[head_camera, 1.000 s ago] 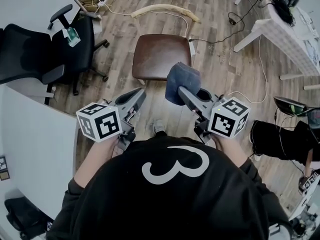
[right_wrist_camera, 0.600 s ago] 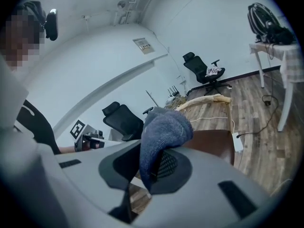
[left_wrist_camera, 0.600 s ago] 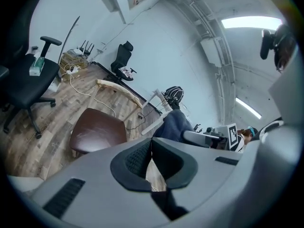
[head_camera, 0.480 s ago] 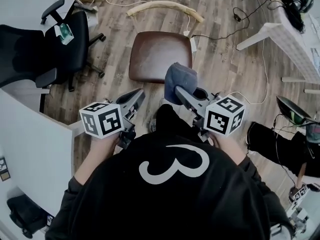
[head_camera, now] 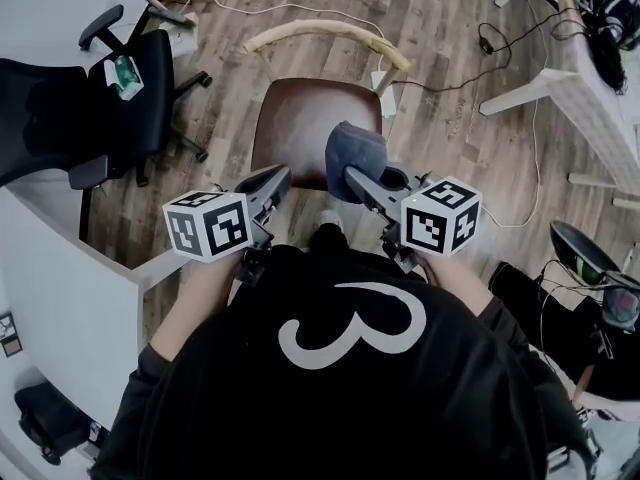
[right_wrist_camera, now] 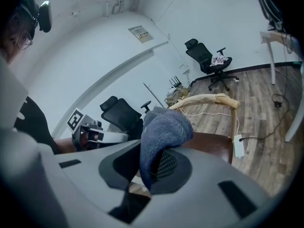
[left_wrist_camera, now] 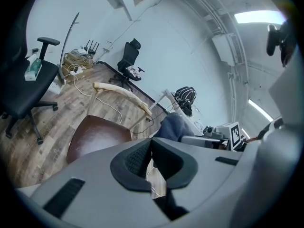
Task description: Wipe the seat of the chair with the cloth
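A chair with a brown leather seat [head_camera: 305, 123] and a curved pale wooden backrest [head_camera: 325, 34] stands on the wood floor ahead of me. My right gripper [head_camera: 350, 176] is shut on a blue-grey cloth [head_camera: 352, 158], held in the air over the seat's near right corner. In the right gripper view the cloth [right_wrist_camera: 161, 132] hangs bunched between the jaws, with the seat [right_wrist_camera: 213, 144] behind it. My left gripper [head_camera: 280, 178] is shut and empty, hovering at the seat's near left edge. The left gripper view shows the seat [left_wrist_camera: 97, 137] and the cloth [left_wrist_camera: 175, 127].
A black office chair [head_camera: 95, 93] stands at the left beside a white desk [head_camera: 60, 298]. Cables and a white power adapter [head_camera: 385, 98] lie on the floor right of the chair. White table legs [head_camera: 525, 83] stand at the upper right, dark bags [head_camera: 590, 268] at the right.
I have stepped closer to the chair. Both grippers now reach the seat's near edge, and the cloth has moved over the seat's corner. Both stay shut.
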### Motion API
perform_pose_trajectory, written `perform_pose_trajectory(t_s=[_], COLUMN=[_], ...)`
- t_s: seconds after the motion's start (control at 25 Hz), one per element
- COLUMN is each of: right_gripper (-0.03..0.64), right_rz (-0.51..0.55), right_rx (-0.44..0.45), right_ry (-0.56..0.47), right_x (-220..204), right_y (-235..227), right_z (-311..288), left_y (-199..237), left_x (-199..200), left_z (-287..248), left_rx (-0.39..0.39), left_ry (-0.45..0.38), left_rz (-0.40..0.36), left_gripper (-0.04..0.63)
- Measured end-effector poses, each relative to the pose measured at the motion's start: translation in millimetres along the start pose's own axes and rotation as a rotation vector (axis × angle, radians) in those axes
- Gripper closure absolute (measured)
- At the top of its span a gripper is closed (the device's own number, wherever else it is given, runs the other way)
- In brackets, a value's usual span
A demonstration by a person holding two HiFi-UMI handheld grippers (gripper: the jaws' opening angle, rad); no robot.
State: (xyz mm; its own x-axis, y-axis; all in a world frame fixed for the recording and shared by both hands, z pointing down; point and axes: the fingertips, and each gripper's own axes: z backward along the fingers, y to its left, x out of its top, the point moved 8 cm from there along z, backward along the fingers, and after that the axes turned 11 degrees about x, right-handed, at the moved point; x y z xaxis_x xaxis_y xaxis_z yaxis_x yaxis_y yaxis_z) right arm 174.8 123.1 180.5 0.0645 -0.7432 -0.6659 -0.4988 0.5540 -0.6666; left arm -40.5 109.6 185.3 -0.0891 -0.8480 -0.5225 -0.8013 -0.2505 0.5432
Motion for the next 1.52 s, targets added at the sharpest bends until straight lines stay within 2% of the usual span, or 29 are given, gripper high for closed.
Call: perform_pose_trajectory(t_s=[0.2,0.4,0.56,0.72,0.92,1.12,1.24,1.52], right_gripper=[0.566,0.566,0.566,0.566,0.566,0.566,0.566,0.566], right_rz=[0.059,0.046,0.053,0.064,0.041,0.020,-0.031,-0.151], right_rx=[-0.036,-0.039,-0.055,-0.106,-0.178,-0.209,-0.211,-0.154], right_ry=[0.072,0.121,0.183,0.304,0.466,0.592,0.604,0.582], right_x=[11,10,1,-19,-55,-78,-80,-78], right_y=[-29,-57,-80,-112,-147,-168,-175,-187], right_z=[-6,-31,-55,-77,-103,-135,-157,-212], left_y=[10,37,62,91,128,167,187,232], left_x=[9,10,5,0,-18,-26,-30,-39], left_z=[-15,-38,-60,-84,-109,-127,-136,-150], left_rx=[0.024,0.068,0.092,0.100,0.100,0.112,0.119,0.150], left_ry=[-0.030,0.005,0.067,0.112,0.221,0.291,0.330,0.474], left_rz=[0.069,0.091,0.102,0.136,0.185,0.222,0.231,0.192], left_gripper=[0.581,0.581,0.581,0.581,0.581,0.581,0.581,0.581])
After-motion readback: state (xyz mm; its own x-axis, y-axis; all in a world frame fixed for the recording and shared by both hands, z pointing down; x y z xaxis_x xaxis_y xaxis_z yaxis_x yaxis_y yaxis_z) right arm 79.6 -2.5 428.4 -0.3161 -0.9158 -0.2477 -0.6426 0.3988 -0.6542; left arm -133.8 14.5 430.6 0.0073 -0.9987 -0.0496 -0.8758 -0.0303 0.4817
